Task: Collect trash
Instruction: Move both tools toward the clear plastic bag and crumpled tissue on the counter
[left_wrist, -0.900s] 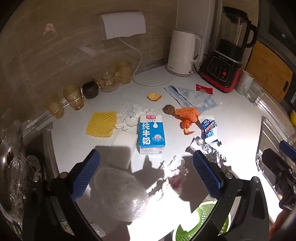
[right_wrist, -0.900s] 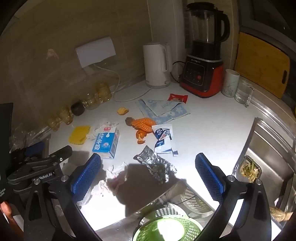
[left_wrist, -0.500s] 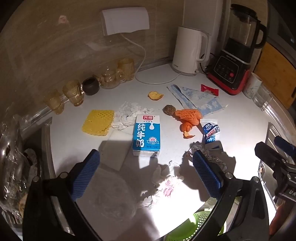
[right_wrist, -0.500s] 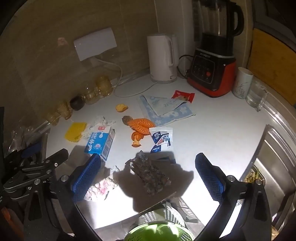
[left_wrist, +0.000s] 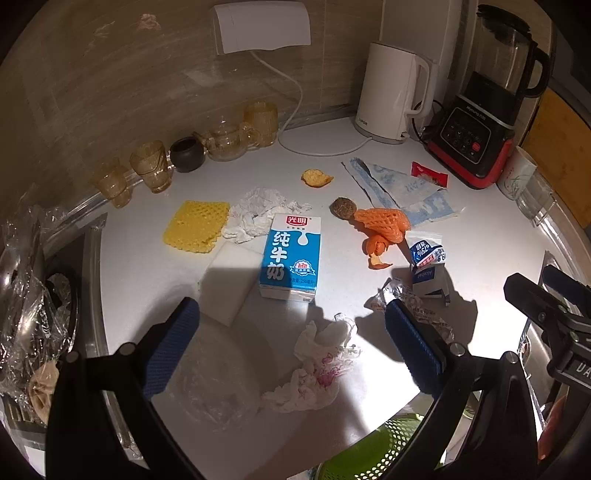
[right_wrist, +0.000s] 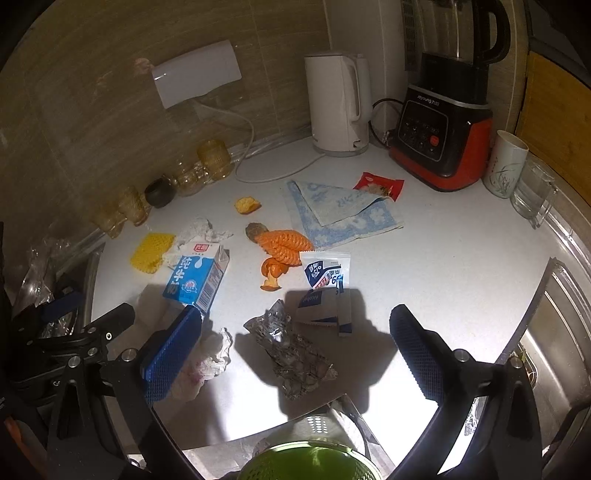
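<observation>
Two grippers hover with jaws spread wide, empty. Foil wrapper (right_wrist: 291, 350) lies between right gripper (right_wrist: 295, 354) jaws, long axis diagonal, just below the milk carton (right_wrist: 195, 277); right is nearer. Left gripper (left_wrist: 291, 339) brackets the crumpled tissue (left_wrist: 317, 369).

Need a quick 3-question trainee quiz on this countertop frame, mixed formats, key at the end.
1. True or false: the left gripper grips the milk carton.
2. What lies between the right gripper fingers? A) kettle B) foil wrapper C) cup
3. Fill in: the orange foam net lies against a ____ towel.

Key: 1 false, both grippers are open and empty; 2 B, the foil wrapper; 3 blue.
</observation>
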